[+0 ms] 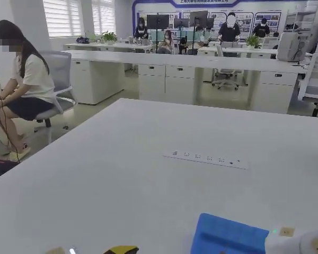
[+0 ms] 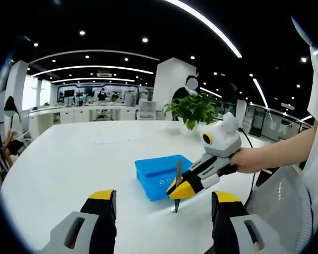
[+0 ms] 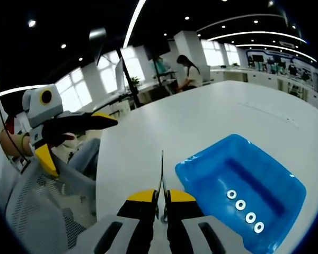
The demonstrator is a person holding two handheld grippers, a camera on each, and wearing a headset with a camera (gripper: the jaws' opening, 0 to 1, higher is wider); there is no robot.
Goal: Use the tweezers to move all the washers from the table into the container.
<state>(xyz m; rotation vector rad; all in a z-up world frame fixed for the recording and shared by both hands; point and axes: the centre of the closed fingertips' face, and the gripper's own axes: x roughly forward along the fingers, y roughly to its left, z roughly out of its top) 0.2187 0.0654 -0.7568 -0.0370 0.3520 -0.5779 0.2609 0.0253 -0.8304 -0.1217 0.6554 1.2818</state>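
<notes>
1. Closest in, in the right gripper view, the right gripper (image 3: 161, 200) has its yellow-tipped jaws clenched together on the tweezers (image 3: 161, 169), whose thin prongs run straight ahead over the white table (image 3: 201, 116)
2. Just to the right of those prongs sits the blue container (image 3: 214, 172), and four washers (image 3: 240, 204) lie in a slanted row on its floor
3. Over in the left gripper view, the left gripper (image 2: 164, 197) hangs low above the table with its jaws spread wide and nothing between them
4. Between those jaws and a little further out, the right gripper comes in from the right, gripped by a hand (image 2: 252, 159); the tweezers stand nearly upright, tips down on the table just in front of the container's near edge
5. Something small and dark sits at the tweezer tips, and I cannot tell whether it is a washer
6. Looking down from the head view, the container is at the bottom edge, with a white part of a gripper touching its right side and a yellow tip peeking up to its left
7. Further along the table, a flush power strip (image 1: 206, 157) lies well beyond the container
8. Past the far end, in the left gripper view, a green plant (image 2: 193, 108) stands by a white column
9. Off to the left in the head view, a person (image 1: 26, 79) sits on an office chair, leaning forward
10. Farthest back, long white desks (image 1: 175, 61) cross the room, with more people behind them
</notes>
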